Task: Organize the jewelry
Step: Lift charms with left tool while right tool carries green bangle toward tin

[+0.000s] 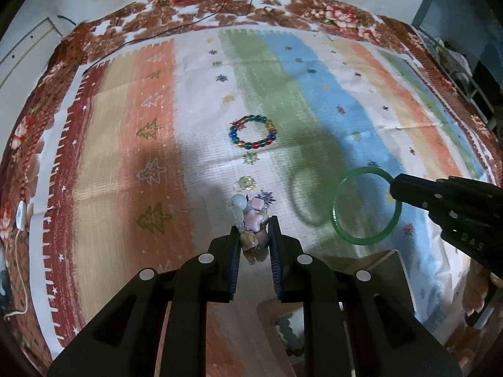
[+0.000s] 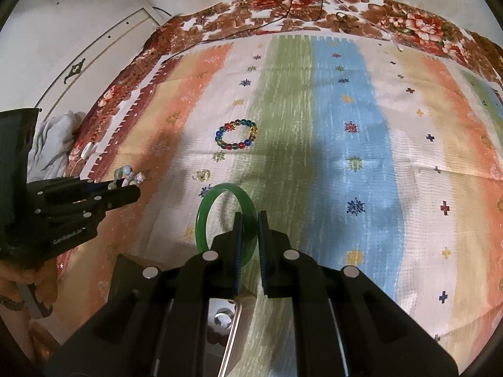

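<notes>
A striped festive cloth (image 1: pixel 132 144) is covering the surface, and both hands are working. The left hand-held gripper (image 1: pixel 254 235) is clamping a pastel charm bracelet (image 1: pixel 251 220); the right hand-held gripper (image 2: pixel 250 220) is pinching the green bangle (image 2: pixel 220 216), lifted clear. The multicoloured bead bracelet (image 1: pixel 253 132) is lying well ahead. Best approach: keeping both grips firm while lowering gently into the box (image 2: pixel 226 314) below.

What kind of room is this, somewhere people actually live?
Probably a home, perhaps a bedroom. A striped cloth covers a floral blanket like bedding, against a plain wall. A beaded bracelet lies on it, and a green bangle is held up.
</notes>
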The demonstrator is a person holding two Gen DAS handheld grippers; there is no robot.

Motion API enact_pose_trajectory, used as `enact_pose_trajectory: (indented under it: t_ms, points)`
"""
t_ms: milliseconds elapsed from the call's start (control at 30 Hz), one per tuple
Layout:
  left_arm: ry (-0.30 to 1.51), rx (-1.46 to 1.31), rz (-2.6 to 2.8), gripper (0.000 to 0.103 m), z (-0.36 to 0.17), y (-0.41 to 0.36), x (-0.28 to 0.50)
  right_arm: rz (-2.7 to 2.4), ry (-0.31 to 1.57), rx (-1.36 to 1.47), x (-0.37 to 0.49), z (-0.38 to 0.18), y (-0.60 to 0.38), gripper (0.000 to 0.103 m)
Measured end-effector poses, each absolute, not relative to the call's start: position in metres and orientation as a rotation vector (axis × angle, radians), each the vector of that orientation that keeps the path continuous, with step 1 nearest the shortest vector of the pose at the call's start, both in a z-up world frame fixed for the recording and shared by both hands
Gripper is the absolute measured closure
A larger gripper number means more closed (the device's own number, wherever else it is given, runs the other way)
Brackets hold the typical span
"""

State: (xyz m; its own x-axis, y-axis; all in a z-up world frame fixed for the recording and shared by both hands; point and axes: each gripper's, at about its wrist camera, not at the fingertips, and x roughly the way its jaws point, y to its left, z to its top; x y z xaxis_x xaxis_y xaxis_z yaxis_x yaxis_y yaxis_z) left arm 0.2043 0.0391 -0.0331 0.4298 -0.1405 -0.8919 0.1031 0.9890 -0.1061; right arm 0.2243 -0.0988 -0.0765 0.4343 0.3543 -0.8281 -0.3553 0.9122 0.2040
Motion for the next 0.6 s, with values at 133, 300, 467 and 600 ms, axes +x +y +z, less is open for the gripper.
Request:
enact_pose_trajectory:
  t_ms: [133,300,467,600]
  points:
    - [1.099,-0.051,-0.16,0.087,-0.026,0.036,0.193,0.45,1.019,0.005,0.216,-0.071,-0.1,0.093]
    - [1.09,-0.047,-0.162,0.087,-0.022,0.032,0.182,0.46,0.99,-0.002,0.204,-0.06,-0.099,0.093]
    - [1.069,-0.06,-0.172,0.087,-0.015,0.029,0.171,0.481,0.957,0.003,0.191,-0.045,-0.099,0.093]
    - [1.054,-0.057,-0.187,0.087,-0.009,0.025,0.16,0.493,0.941,0.0,0.18,-0.038,-0.099,0.093]
